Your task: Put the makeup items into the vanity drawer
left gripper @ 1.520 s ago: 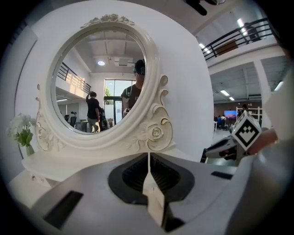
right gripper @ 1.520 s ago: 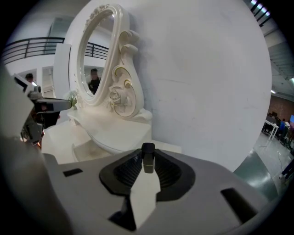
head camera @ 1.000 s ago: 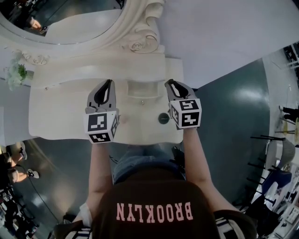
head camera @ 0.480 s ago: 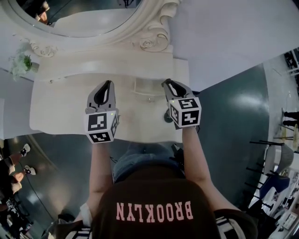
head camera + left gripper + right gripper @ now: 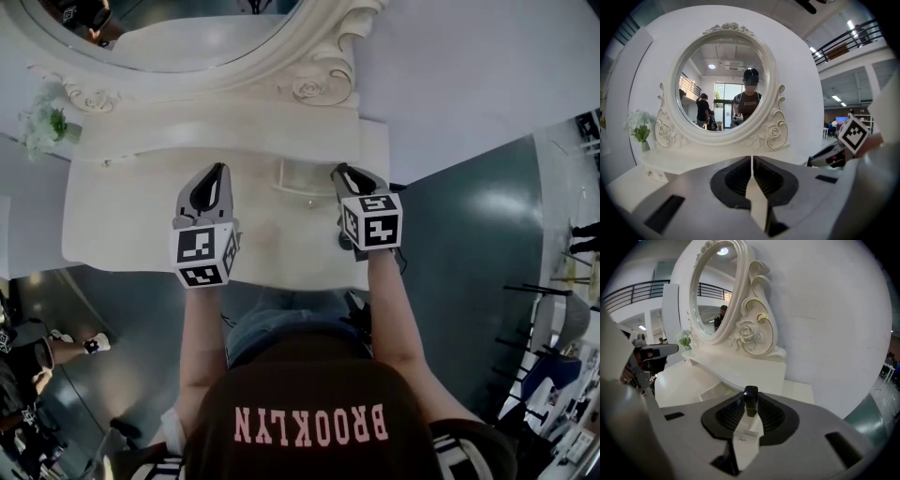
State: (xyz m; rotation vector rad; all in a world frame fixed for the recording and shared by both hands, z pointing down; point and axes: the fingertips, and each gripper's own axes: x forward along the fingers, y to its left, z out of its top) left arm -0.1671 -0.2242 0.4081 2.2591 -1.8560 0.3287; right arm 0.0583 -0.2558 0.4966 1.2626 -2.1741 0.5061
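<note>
Beside the open drawer (image 5: 302, 178), your right hand-held gripper (image 5: 342, 173) pinches a dark tube (image 5: 750, 401), not yet stowed; your left hand-held gripper (image 5: 751, 161) is pressed together, empty.

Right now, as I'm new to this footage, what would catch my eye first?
The ornate white-framed mirror rising behind the vanity top dominates. Next, the right hand-held gripper, over the vanity's right side, pinches a small black-capped makeup item, while the left hand-held gripper is shut and empty.
</note>
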